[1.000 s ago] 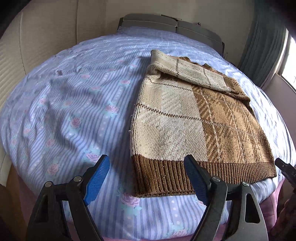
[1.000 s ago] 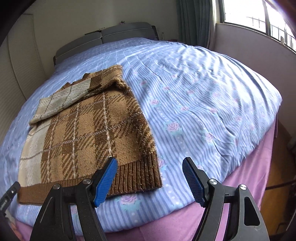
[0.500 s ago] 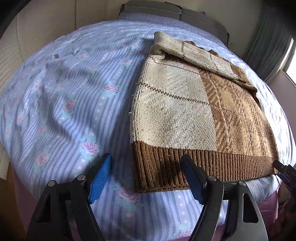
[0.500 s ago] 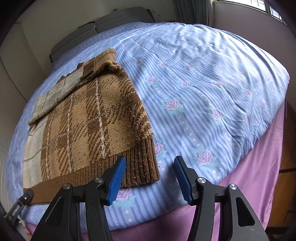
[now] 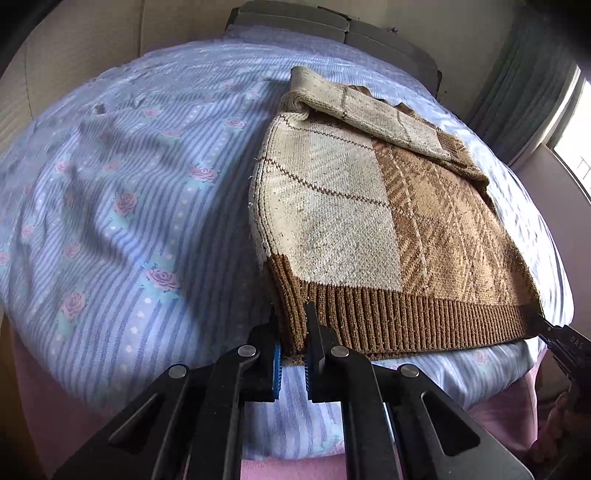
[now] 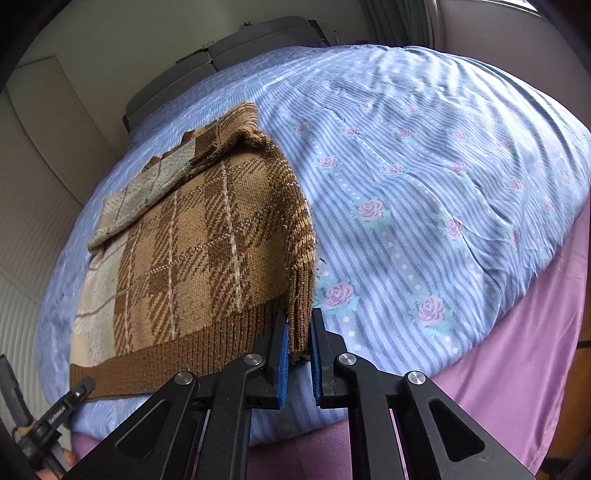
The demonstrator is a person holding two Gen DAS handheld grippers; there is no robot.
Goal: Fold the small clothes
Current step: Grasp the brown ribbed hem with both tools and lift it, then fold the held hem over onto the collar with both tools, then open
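A brown and cream plaid knit sweater [image 5: 369,221] lies flat on the bed, its sleeves folded across the top. It also shows in the right wrist view [image 6: 192,258]. My left gripper [image 5: 293,354] is shut on the near left corner of the ribbed brown hem. My right gripper [image 6: 298,350] is shut on the near right corner of the hem. Both corners are pinched upright between the blue pads. The right gripper's tip [image 5: 561,339] shows at the hem's right end, and the left gripper's tip [image 6: 70,400] at the hem's left end.
The bed [image 6: 424,184] has a blue striped sheet with pink roses and a pink skirt [image 6: 517,350] below its near edge. A grey headboard [image 5: 332,26] stands at the far end. Curtains and a window [image 5: 554,110] are on the right, a wall on the left.
Both grippers moved forward and down to the hem and closed on its two near corners. The corners are now lifted off the sheet.
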